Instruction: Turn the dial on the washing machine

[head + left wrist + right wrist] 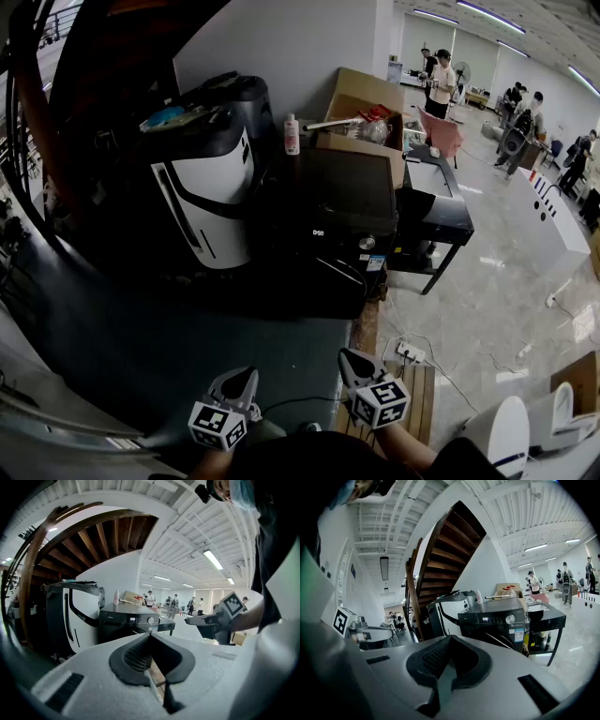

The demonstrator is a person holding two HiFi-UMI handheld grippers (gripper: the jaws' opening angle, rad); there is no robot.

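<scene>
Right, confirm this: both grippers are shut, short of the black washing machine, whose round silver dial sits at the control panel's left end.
Wrong end: the round silver dial sits at the control panel's right end on the black washing machine, as the right gripper view shows. The left gripper and right gripper are indeed shut, short of it.

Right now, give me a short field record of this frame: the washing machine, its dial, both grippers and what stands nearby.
machine: black box-shaped washing machine, display lit
dial: round silver dial on the front panel, right of the display, nothing touching it
left gripper: jaws together, empty, held low, well short of the machine
right gripper: jaws together, empty, held low, also well short
beside machine: white-and-black appliance on its left
behind: white plastic bottle; brown cardboard box
task: not yet begun
</scene>
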